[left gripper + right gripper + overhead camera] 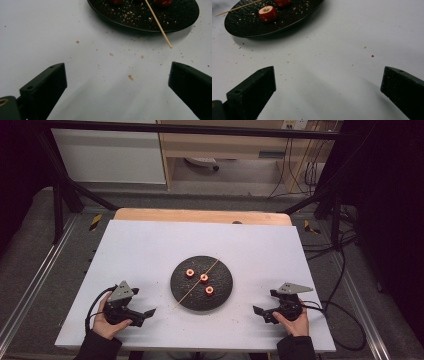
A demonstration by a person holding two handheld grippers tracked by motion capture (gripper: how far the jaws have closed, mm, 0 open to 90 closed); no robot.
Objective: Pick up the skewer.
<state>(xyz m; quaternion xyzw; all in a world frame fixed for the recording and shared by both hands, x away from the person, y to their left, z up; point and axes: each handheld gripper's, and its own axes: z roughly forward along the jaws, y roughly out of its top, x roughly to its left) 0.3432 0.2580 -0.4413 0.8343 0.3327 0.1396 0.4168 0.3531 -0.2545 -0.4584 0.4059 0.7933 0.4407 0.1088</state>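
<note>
black textured plate [201, 297] sits mid counter [150, 245] w/ three red cored fruit pieces, prob hawthorn: one at left [190, 273], one mid [204, 278], one nearer the person [209, 290]. a thin wooden skewer [196, 284] lies slanted across the plate, its near tip hanging off the rim onto the white counter. crumbs are scattered round the plate.

step in hand looks like threading fruit on the stick, not yet begun. to do it well imo: left gripper [148, 312] should take the skewer at the overhanging end, where there's room to get under it, pinching low & square so it doesn't roll. right gripper [256, 310] should take the closest piece by its sides, leaving the cored hole free to line up w/ the tip.

pose: both hands rest on the counter, each side of the plate & well apart from it, grippers angled inward toward it. fingers on both spread wide, holding nothing.
</note>
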